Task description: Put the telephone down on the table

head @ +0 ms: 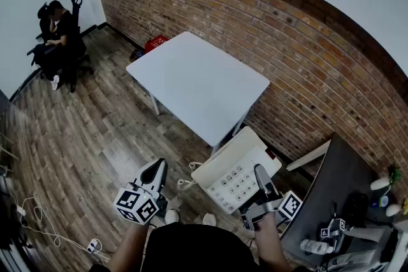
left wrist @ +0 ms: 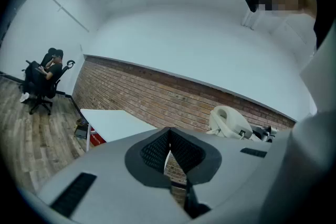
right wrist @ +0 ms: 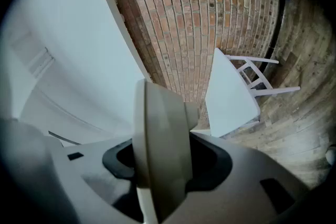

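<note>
The cream telephone (head: 236, 175) with a keypad hangs in the air below the near corner of the white table (head: 197, 83), above the wooden floor. My right gripper (head: 258, 170) is shut on its right edge. In the right gripper view the telephone's (right wrist: 157, 149) rim stands between the jaws of the right gripper (right wrist: 163, 165), with the table (right wrist: 228, 94) beyond. My left gripper (head: 159, 165) hangs left of the telephone, apart from it, shut and holding nothing. The left gripper view shows the left gripper's (left wrist: 168, 136) pads together, with the telephone (left wrist: 228, 122) and the table (left wrist: 113, 122) behind.
A brick wall (head: 268, 28) runs behind the table. A red box (head: 155, 42) lies by the table's far end. A person sits in an office chair (head: 60, 35) at far left. A dark desk (head: 338, 194) with small items stands at right. Cables (head: 38, 220) lie on the floor.
</note>
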{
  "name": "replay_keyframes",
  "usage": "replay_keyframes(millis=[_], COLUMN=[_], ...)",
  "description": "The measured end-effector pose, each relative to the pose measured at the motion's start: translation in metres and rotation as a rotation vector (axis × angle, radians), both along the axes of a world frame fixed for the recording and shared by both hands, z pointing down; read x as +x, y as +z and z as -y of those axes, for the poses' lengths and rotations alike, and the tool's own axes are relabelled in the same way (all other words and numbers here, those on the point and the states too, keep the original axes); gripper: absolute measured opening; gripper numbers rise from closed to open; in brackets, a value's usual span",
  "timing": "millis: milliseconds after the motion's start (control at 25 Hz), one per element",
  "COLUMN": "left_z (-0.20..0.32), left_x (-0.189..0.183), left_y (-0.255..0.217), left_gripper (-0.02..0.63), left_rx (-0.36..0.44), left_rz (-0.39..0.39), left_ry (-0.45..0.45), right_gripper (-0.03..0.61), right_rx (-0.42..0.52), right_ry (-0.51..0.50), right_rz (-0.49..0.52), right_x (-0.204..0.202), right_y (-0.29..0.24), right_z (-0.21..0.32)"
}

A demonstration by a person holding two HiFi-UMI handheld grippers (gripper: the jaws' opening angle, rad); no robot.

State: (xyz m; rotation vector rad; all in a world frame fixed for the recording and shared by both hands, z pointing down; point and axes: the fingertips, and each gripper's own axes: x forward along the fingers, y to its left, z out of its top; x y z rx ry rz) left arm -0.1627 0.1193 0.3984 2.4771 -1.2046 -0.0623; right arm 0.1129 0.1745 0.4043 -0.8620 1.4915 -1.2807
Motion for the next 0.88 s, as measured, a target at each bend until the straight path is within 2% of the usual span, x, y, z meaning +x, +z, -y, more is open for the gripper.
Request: replay_keyframes(millis=[880], left_z=[-0.006], left_x=[0.029], left_y=[0.012], left_gripper=[0.014], left_rx=[-0.025], left_rz=[0.013], left_ry=[0.029], right_gripper=[0.227], right_rx=[-0.024], right_ry=[0.01], right_rz=[-0.009], right_x=[0.023], right_y=[0.006], right_z=[-0.003])
